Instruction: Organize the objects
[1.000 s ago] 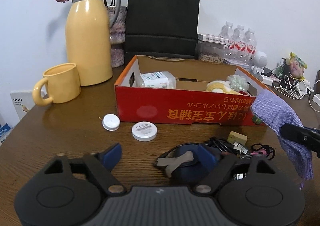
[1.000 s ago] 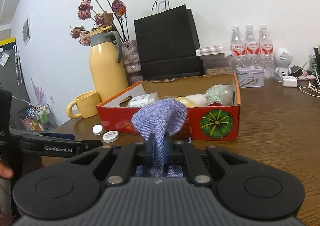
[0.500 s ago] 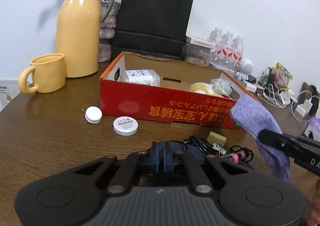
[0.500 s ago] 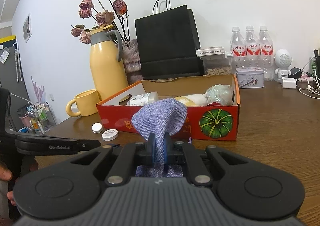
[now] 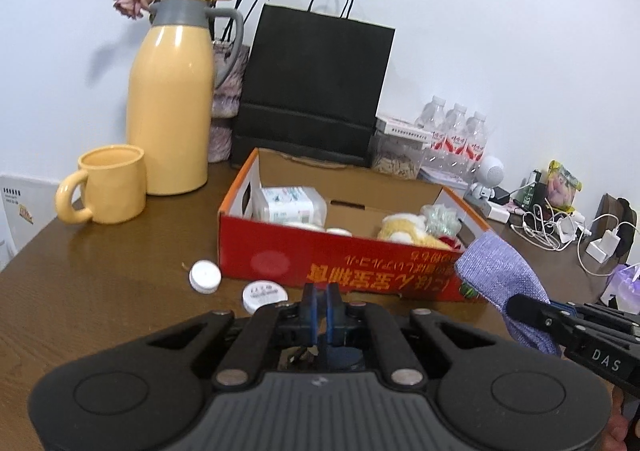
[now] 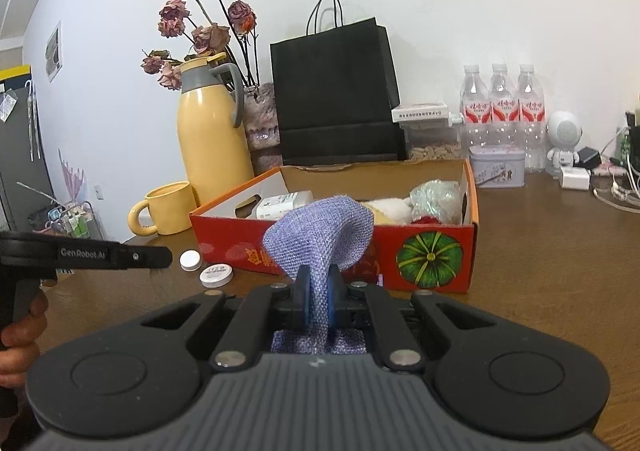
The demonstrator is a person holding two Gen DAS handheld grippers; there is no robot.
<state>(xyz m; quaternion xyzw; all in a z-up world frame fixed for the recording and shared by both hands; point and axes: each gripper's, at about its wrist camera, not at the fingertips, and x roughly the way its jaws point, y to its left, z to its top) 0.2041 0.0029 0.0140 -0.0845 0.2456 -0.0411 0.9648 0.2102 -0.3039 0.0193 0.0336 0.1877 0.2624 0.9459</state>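
Over the brown wooden table [image 5: 80, 291], just in front of the red cardboard box [image 5: 340, 263], I hold both grippers tilted slightly downward. My right gripper [image 6: 318, 295] is clamped on a purple woven cloth [image 6: 320, 235], which stands up above its fingers. My left gripper [image 5: 320, 307] has its fingers pressed together; something dark blue sits below them, but whether I am holding it I cannot tell.

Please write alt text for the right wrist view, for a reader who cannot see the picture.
The right gripper is shut on a purple woven cloth, held up in front of an open red cardboard box on a brown wooden table. Left of the box lie two white caps, with a yellow mug and yellow jug behind.
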